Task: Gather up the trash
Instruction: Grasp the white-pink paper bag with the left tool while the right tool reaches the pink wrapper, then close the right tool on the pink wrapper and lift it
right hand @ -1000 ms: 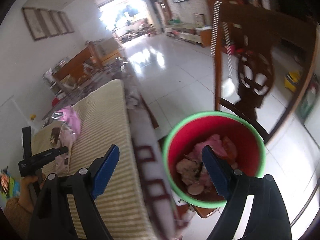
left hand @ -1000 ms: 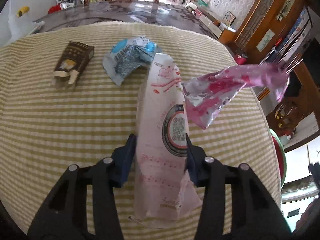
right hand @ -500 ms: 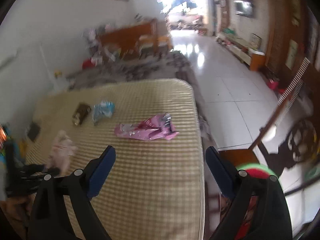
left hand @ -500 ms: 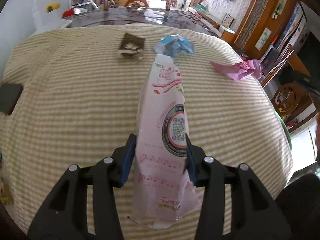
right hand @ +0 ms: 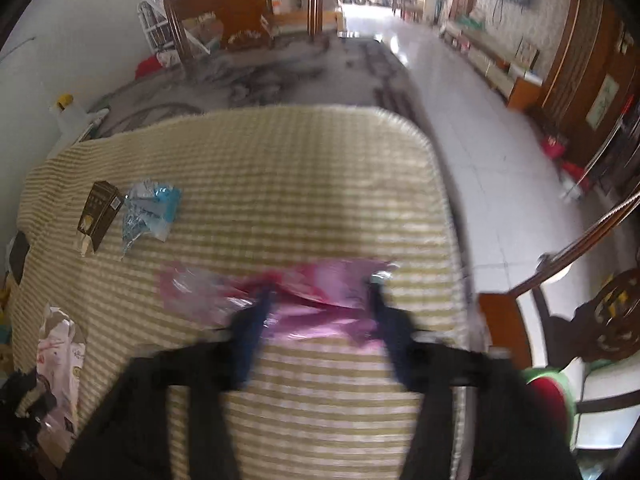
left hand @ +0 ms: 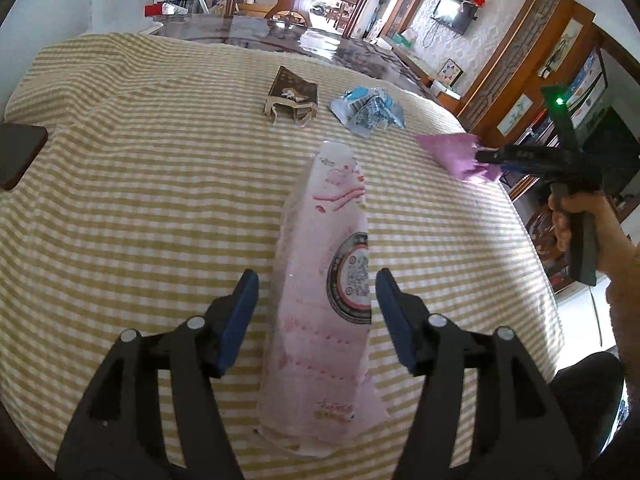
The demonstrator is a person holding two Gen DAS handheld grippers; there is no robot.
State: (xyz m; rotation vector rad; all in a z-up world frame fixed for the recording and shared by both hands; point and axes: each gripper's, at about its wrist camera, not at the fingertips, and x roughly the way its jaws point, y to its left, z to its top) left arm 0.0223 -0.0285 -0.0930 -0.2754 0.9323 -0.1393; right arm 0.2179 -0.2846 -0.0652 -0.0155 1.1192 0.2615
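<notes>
A long pale pink wrapper [left hand: 320, 320] lies flat on the yellow striped cloth [left hand: 140, 200]. It sits between the blue pads of my left gripper [left hand: 316, 280], whose jaws are opening and stand clear of it on both sides. Toward the cloth's right edge a crumpled bright pink wrapper [right hand: 200, 288] lies under my right gripper [right hand: 320, 300]. That gripper is blurred, its jaws are closing and still apart, with the pink foil bunched between them. In the left wrist view the right gripper [left hand: 486, 156] meets that pink wrapper [left hand: 452, 152], a hand behind it.
A small brown carton [left hand: 294, 94] and a crumpled blue-and-white wrapper [left hand: 368, 110] lie farther back on the cloth. A dark phone [left hand: 18, 156] rests at the left edge. A red bin with a green rim [right hand: 552, 396] stands on the floor beside a wooden chair [right hand: 600, 320].
The left jaws have spread off the pale wrapper, which now lies loose. The right gripper swung from the red bin back over the cloth, came down on the pink wrapper, and its jaws have narrowed.
</notes>
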